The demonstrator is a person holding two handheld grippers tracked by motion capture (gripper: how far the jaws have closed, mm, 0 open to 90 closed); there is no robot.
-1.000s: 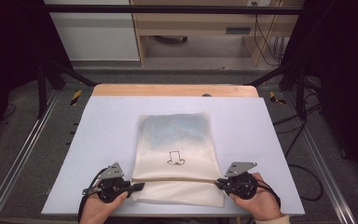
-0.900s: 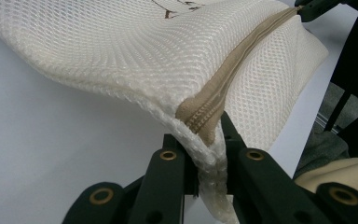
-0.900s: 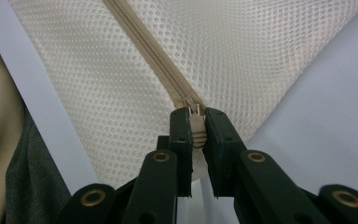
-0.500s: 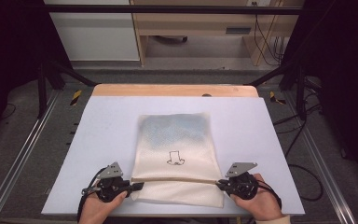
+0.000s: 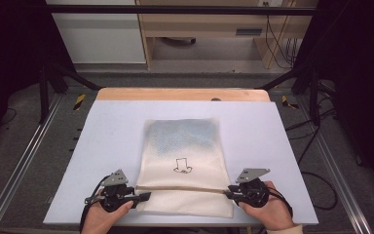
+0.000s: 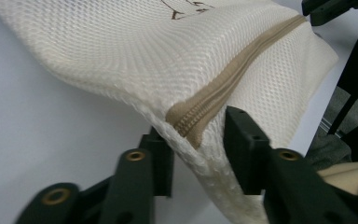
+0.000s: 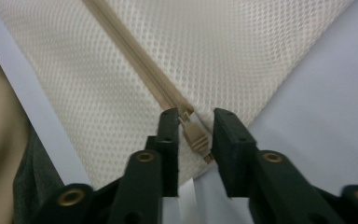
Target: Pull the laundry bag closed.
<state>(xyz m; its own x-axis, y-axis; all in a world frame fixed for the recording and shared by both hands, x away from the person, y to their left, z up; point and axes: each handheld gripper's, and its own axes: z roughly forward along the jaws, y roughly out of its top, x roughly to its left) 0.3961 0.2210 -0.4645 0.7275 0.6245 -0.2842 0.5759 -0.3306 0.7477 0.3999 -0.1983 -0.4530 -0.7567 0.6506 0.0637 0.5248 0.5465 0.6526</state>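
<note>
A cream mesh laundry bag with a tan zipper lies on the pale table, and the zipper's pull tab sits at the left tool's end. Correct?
Not quite. The cream mesh laundry bag and its tan zipper are as described, but the pull tab sits between the right tool's jaws, as the right gripper view shows.

Cream mesh bag (image 5: 182, 161), tan zipper (image 6: 223, 88), black arrow print (image 5: 182, 165); pale lilac table (image 5: 107, 136).

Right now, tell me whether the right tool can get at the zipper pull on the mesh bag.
Probably yes: the right tool already straddles the zipper pull at the mesh bag edge, its jaws having just opened a little, with nothing in the way.
</note>
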